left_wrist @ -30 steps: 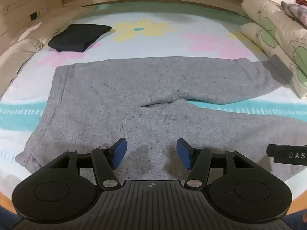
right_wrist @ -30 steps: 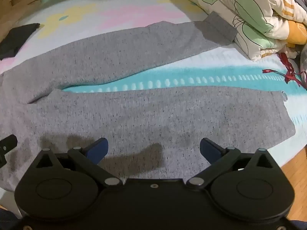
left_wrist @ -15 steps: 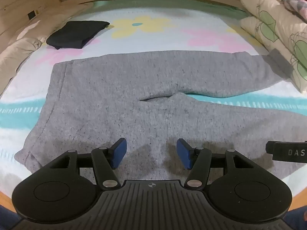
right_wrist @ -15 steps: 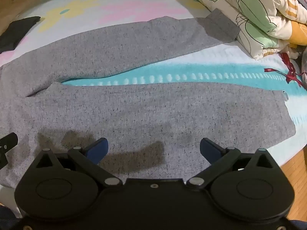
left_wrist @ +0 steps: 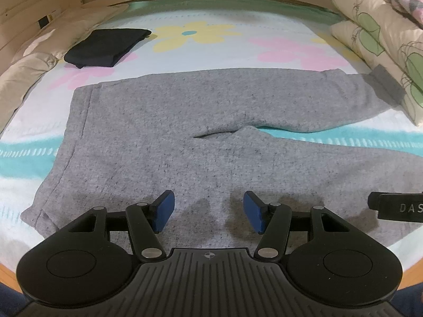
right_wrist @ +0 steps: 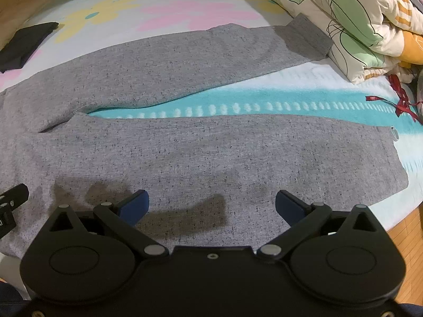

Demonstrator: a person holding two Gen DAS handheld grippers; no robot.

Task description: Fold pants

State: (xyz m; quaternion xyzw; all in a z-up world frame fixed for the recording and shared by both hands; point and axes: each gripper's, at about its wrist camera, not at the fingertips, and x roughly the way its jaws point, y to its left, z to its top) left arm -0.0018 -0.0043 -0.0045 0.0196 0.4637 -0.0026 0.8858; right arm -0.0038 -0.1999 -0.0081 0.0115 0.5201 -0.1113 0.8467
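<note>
The grey pants [left_wrist: 164, 137] lie flat and unfolded across the flowered bedsheet [left_wrist: 277, 34], waistband to the left and legs running right, with the far leg's cuff [right_wrist: 304, 37] touching the rolled quilt [right_wrist: 351, 18]. The left gripper [left_wrist: 208, 207] and right gripper [right_wrist: 211, 204] hang over the near leg, fingers spread wide and holding nothing. Whether their tips touch the fabric is unclear, and each view cuts the pants off at its edge.

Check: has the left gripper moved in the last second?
Yes. The left gripper has pulled back and up from the bed: against the folded black garment, the gray pants sit higher and smaller in its view. Fingers open throughout.
</note>
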